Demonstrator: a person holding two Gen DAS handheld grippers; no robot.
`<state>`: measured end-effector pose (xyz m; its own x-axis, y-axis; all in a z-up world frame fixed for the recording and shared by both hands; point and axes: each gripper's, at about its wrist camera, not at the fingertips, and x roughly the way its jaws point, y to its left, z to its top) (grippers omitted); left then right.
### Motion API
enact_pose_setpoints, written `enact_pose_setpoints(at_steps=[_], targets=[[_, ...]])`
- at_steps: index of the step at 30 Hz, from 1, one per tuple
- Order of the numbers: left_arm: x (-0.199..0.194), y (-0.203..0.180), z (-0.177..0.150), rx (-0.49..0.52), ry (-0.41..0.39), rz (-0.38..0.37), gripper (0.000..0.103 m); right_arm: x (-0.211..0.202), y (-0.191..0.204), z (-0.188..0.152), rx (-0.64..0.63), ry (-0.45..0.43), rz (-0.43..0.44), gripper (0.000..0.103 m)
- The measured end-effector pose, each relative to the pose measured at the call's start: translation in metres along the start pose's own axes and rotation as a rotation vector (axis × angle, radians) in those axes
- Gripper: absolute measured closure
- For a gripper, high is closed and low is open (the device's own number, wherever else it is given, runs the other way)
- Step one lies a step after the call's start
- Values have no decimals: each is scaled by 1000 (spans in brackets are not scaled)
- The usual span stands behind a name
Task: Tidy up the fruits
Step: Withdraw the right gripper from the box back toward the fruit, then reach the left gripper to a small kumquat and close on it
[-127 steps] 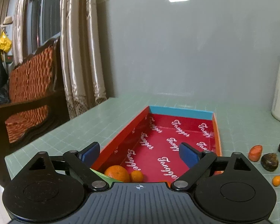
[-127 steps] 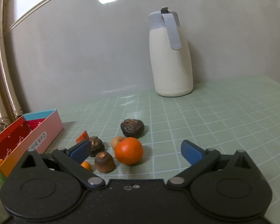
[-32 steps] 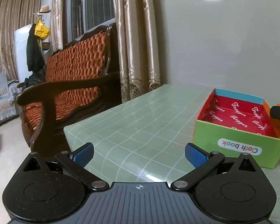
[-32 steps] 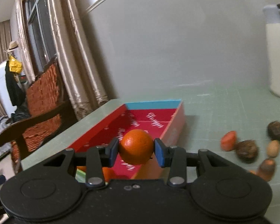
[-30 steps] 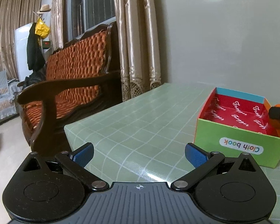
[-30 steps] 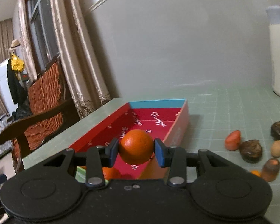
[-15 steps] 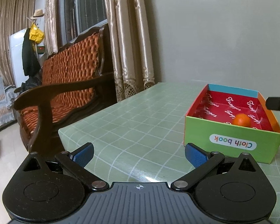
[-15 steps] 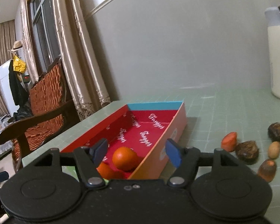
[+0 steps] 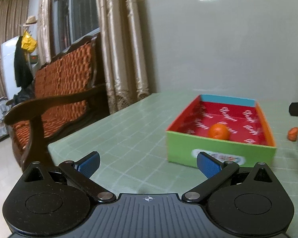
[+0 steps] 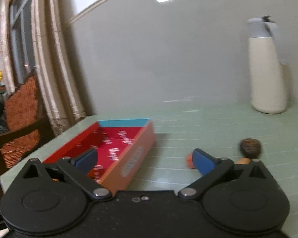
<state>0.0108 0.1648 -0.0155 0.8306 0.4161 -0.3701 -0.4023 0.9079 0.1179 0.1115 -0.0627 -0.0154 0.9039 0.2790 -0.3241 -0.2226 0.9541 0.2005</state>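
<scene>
A cardboard box with a red printed inside [image 9: 221,150] stands on the green table, and an orange [image 9: 218,131] lies in it. The box also shows in the right wrist view [image 10: 127,160], below and left of centre. My left gripper [image 9: 148,163] is open and empty, low over the table in front of the box's green end. My right gripper [image 10: 145,159] is open and empty, above the box's right wall. A dark brown fruit [image 10: 250,147] and a small orange piece [image 10: 189,161] lie on the table to the right of the box.
A cream thermos jug [image 10: 268,73] stands at the back right by the wall. A wooden chair with orange cushions [image 9: 55,101] and curtains [image 9: 121,49] are left of the table. An orange piece [image 9: 293,133] lies right of the box.
My right gripper let the orange fall into the box, opened wide and has swung right, away from the box. My left gripper has shifted slightly; the box sits further left in its view.
</scene>
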Motion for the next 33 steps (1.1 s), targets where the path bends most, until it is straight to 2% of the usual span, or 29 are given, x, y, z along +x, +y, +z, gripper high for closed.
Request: enact_pose_setpoints(at_steps=[6, 10, 18, 22, 33], targets=[[-15, -37, 3, 61, -42, -75, 0, -9, -32, -2, 44, 22, -74, 0], [-26, -67, 4, 108, -70, -143, 0, -20, -50, -3, 22, 14, -161, 0], [-46, -121, 1, 212, -105, -273, 0, -41, -91, -3, 53, 5, -281, 0], [-49, -141, -1, 233, -88, -324, 0, -49, -109, -5, 69, 5, -320, 0], [-38, -181, 0, 214, -7, -441, 1, -73, -143, -10, 87, -11, -417, 0]])
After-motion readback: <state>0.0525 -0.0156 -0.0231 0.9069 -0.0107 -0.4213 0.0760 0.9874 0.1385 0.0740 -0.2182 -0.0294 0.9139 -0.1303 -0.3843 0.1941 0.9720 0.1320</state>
